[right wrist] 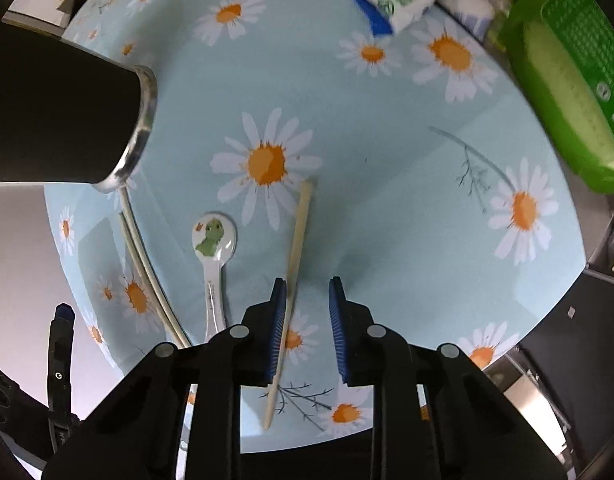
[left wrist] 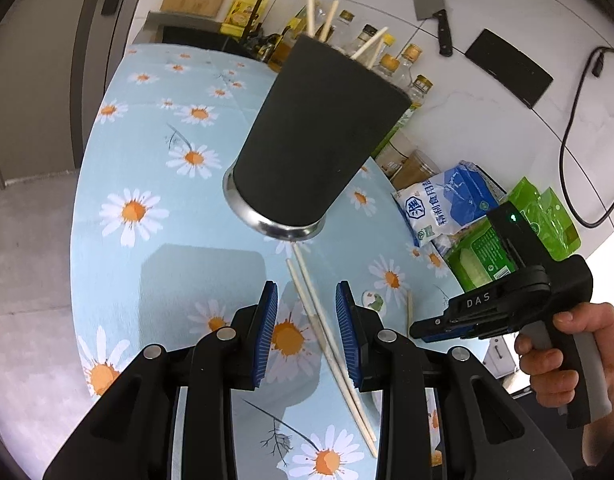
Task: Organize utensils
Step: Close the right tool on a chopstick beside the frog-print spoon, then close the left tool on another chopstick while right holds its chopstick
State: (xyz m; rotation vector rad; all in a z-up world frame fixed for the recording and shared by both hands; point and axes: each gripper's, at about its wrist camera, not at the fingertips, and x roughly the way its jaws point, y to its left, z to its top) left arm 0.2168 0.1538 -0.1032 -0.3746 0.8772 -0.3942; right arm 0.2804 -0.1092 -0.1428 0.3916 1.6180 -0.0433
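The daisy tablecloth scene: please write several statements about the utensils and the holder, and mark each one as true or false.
1. The black utensil holder already has chopsticks standing in it. True.
2. A pair of chopsticks lies on the daisy tablecloth in front of the holder. True.
3. The white spoon with a green cartoon animal stands inside the holder. False: it lies flat on the tablecloth, beside the pair of chopsticks.
4. The right gripper has lifted the single chopstick off the table. False: the chopstick lies on the cloth, beside one pad, and the jaws are not shut on it.
5. The left gripper holds a knife. False: it holds nothing.
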